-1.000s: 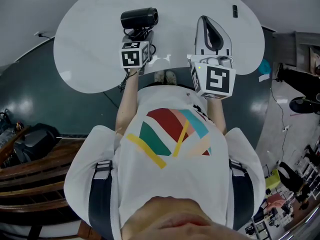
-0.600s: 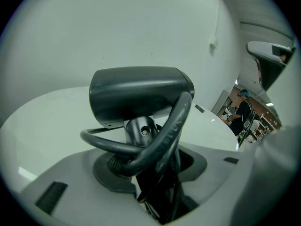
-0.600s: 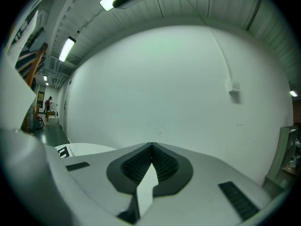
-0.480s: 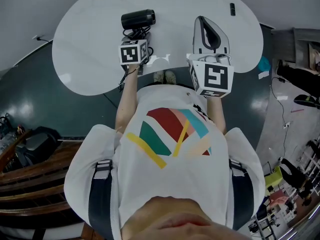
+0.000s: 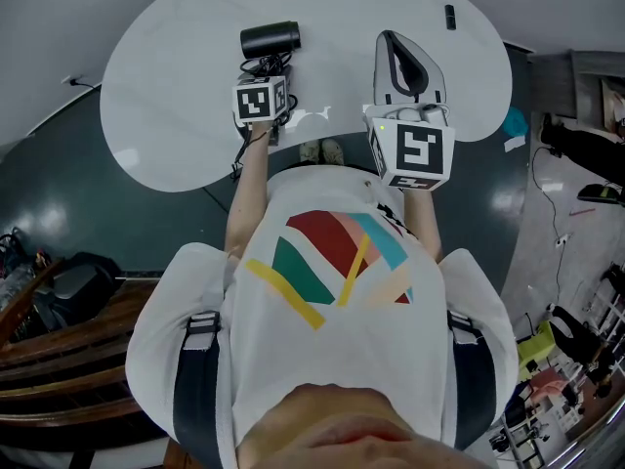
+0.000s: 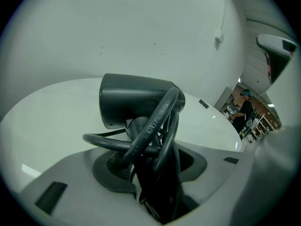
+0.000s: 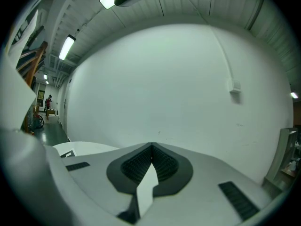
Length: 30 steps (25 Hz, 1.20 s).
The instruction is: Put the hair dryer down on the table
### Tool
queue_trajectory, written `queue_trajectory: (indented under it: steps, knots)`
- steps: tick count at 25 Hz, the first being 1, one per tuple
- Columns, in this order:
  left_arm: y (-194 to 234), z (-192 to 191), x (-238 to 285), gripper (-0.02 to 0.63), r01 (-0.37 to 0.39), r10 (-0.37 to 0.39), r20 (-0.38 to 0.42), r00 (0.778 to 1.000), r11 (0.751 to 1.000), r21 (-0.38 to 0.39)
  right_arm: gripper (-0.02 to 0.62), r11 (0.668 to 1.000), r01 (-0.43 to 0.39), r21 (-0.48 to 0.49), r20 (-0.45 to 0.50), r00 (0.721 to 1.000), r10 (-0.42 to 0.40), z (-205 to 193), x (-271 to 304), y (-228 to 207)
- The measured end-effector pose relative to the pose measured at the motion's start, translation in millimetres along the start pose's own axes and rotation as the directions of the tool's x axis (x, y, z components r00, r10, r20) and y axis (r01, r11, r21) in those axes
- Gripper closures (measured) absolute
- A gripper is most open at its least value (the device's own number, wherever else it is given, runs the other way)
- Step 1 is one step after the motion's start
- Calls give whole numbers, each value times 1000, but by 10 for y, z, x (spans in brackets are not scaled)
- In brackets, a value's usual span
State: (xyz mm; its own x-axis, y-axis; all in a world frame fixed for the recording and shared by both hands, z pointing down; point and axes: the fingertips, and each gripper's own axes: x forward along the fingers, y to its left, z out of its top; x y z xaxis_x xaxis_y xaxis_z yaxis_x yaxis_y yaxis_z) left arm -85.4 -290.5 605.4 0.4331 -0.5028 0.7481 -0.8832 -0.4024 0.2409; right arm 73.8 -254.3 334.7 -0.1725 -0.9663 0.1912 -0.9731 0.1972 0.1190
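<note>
Progress looks partial: the left tool [image 6: 157,185] grips the cord-wrapped handle of the hair dryer [image 6: 136,100], upright over the far left of the table [image 5: 166,96] and not yet released, while the right tool [image 7: 151,150] sits closed and empty.

The hair dryer [image 6: 136,100] between the fingers of the left gripper [image 6: 155,173] is black, and its cord [image 6: 155,121] is black as well. The right gripper [image 7: 151,159] is light grey with dark grey ribbed pads [image 7: 136,166]. Its cube [image 5: 418,152] is white with black square markers. Beyond the fingertips the table [image 5: 176,96] is white. The shirt [image 5: 332,340] is white with red, teal, yellow and light blue stripes.
</note>
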Motion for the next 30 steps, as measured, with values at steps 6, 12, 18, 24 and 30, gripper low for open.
queue_trajectory:
  steps: [6, 12, 18, 24, 30]
  knots:
    - [59, -61, 91, 397, -5, 3, -63, 998, 999, -32, 586, 1000, -5, 3, -5, 1000, 5, -15, 26, 11]
    - [70, -77, 91, 397, -24, 22, -82, 996, 999, -26, 586, 1000, 6, -15, -3, 1000, -6, -5, 2, 8]
    - [77, -84, 106, 396, -33, 31, -80, 996, 999, -18, 586, 1000, -2, -7, 2, 1000, 2, -8, -3, 54]
    - [64, -82, 90, 396, -41, 40, -71, 997, 999, -10, 586, 1000, -7, -13, 11, 1000, 7, 18, -67, 131]
    - [17, -77, 111, 371, -8, 8, -80, 997, 1000, -1, 586, 1000, 4, -3, 22, 1000, -4, 38, -144, 91]
